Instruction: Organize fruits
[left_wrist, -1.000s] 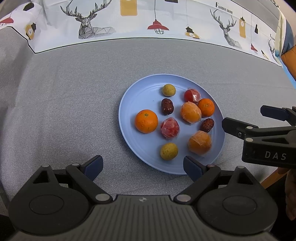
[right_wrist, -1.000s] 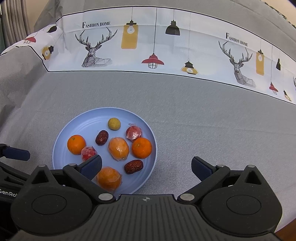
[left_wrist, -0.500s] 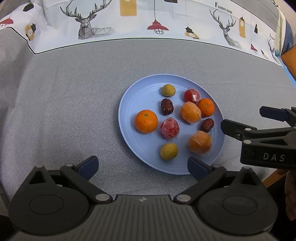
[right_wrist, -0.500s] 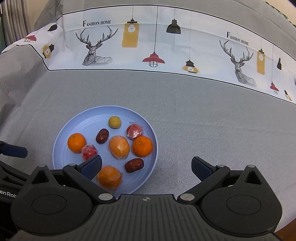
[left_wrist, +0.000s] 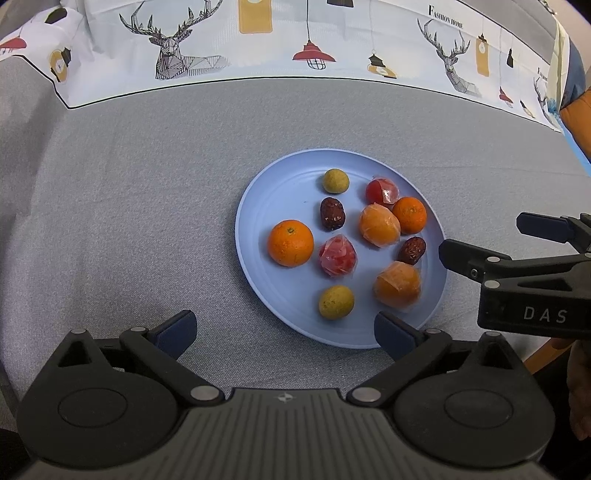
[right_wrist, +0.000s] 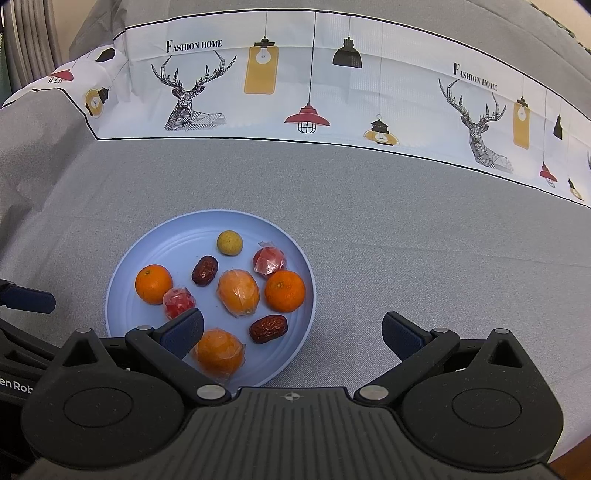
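Note:
A pale blue plate (left_wrist: 269, 206) (right_wrist: 147, 251) on the grey cloth holds several fruits: a bare orange (left_wrist: 290, 242) (right_wrist: 153, 284), a second orange (left_wrist: 409, 215) (right_wrist: 284, 290), two wrapped oranges (left_wrist: 379, 225), two wrapped red fruits (left_wrist: 337, 256), two dark dates (left_wrist: 332, 213) and two small yellow-green balls (left_wrist: 336, 301). My left gripper (left_wrist: 284, 330) hangs open before the plate's near edge, nothing between its fingers. My right gripper (right_wrist: 293, 334) is open too; its left finger (right_wrist: 183, 332) hovers over the plate's near part. The right gripper (left_wrist: 495, 240) also shows beside the plate's right rim.
The grey cloth (left_wrist: 129, 203) spreads left of and behind the plate. A white band printed with deer and lamps (right_wrist: 295, 92) runs along the far side. A wooden table edge (left_wrist: 546, 350) shows at lower right, and an orange object (left_wrist: 580, 129) at the far right.
The left gripper's fingers spread a little wider. Both grippers and the fruits otherwise stayed where they were.

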